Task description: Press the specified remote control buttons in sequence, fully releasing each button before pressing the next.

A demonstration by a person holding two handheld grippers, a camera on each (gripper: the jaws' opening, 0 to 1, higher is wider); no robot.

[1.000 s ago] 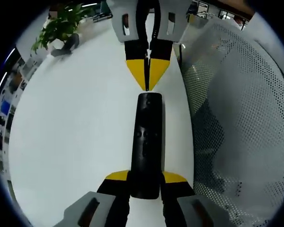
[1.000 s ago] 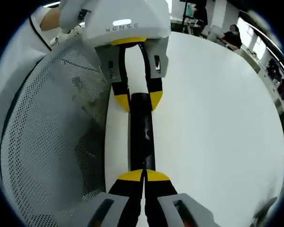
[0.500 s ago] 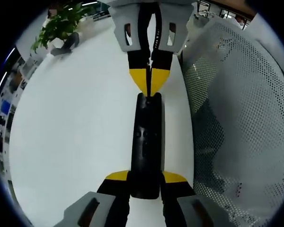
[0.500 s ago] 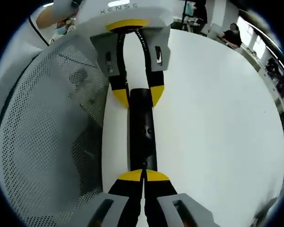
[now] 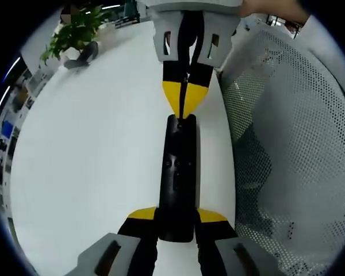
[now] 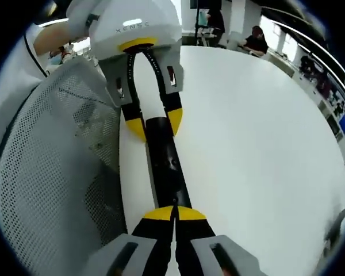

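A black remote control (image 5: 178, 172) lies lengthwise on the white table (image 5: 92, 161). My left gripper (image 5: 176, 221) is shut on the remote's near end, one yellow tip on each side. My right gripper (image 5: 184, 112) comes in from the top of the left gripper view, jaws shut, its yellow tips touching the remote's far end. In the right gripper view the remote (image 6: 165, 161) runs slightly tilted from my shut right gripper (image 6: 173, 214) up to the left gripper (image 6: 153, 123), which clamps its other end. Small buttons show around the remote's middle.
A white perforated mesh chair back (image 5: 287, 144) stands close beside the remote, also visible as the mesh (image 6: 52, 172) in the right gripper view. A potted plant (image 5: 75, 31) sits at the table's far corner. People (image 6: 256, 40) sit far behind. The table (image 6: 259, 144) spreads wide on the other side.
The right gripper's shut tips came down from just off the remote's far end onto it and drifted slightly sideways. The right gripper view has rolled, so the remote looks tilted. The left gripper's hold is unchanged.
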